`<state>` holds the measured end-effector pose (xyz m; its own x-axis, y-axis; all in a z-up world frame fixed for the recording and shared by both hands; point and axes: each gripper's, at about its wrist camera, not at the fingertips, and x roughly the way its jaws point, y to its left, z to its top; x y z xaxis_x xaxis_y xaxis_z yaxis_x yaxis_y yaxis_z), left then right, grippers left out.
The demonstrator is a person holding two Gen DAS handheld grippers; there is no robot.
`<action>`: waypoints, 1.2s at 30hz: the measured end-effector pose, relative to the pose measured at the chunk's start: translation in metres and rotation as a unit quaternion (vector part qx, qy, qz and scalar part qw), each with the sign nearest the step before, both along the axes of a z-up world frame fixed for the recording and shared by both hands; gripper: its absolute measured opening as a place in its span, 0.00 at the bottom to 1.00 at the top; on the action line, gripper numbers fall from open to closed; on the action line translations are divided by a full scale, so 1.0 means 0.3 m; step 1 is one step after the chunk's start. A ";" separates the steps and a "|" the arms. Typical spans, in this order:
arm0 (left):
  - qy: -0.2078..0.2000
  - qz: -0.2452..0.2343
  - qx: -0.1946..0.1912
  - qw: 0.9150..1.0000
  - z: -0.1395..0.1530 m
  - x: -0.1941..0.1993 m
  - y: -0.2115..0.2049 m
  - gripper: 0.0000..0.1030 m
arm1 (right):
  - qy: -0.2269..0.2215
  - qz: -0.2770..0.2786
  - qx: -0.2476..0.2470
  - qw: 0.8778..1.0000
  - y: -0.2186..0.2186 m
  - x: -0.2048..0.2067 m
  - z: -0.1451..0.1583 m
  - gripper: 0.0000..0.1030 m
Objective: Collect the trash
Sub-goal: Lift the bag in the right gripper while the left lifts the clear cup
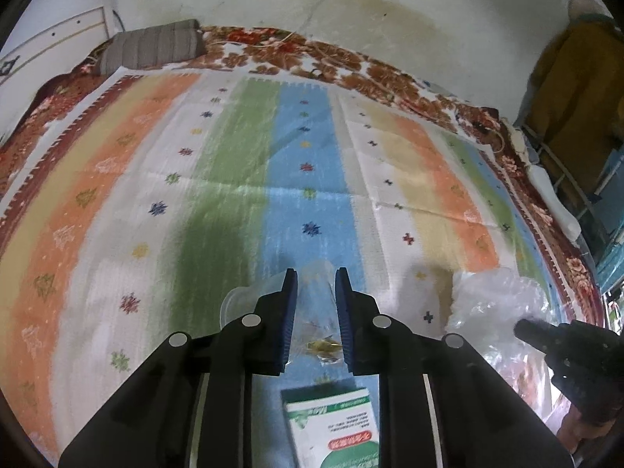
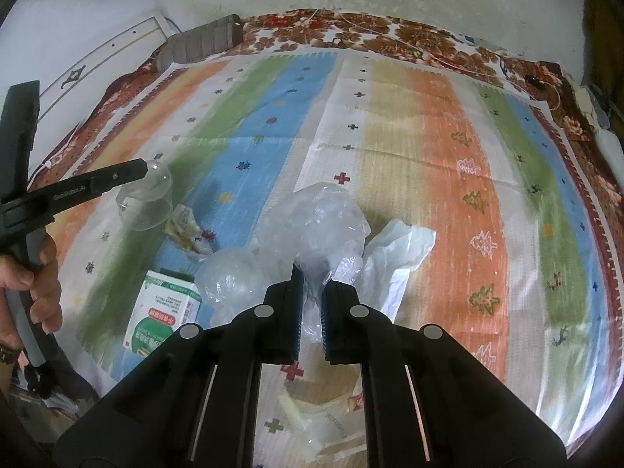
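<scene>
My left gripper point(image 1: 316, 284) is shut on a clear plastic cup point(image 1: 314, 304) and holds it above the striped bed cover; it also shows in the right wrist view point(image 2: 146, 202). My right gripper point(image 2: 312, 273) is shut on a clear plastic bag point(image 2: 316, 218) that bulges up in front of it; the bag shows at the right of the left wrist view point(image 1: 495, 304). A green and white carton point(image 1: 335, 425) lies on the cover under the left gripper, also in the right wrist view point(image 2: 163, 312). A crumpled wrapper point(image 2: 187, 230) lies beside it.
A white plastic sheet point(image 2: 397, 257) lies right of the bag. More packaging point(image 2: 323, 421) lies under the right gripper. A striped cover point(image 1: 195, 195) spreads over the bed, with a brown pillow point(image 1: 152, 45) at the far left by the wall.
</scene>
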<state>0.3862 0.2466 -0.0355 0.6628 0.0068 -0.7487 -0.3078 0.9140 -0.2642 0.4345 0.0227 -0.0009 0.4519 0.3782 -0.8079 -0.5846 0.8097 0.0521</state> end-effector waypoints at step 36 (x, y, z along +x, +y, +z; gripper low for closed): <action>0.184 0.028 0.092 0.978 -0.175 -0.119 0.055 0.63 | 0.002 0.007 -0.008 1.000 -0.040 -0.120 0.024 0.07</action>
<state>0.3505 0.2629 -0.0880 0.3435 0.1933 -0.9190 -0.4022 0.9146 0.0420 0.3987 0.0108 0.0063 0.4436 0.3724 -0.8152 -0.5958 0.8020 0.0421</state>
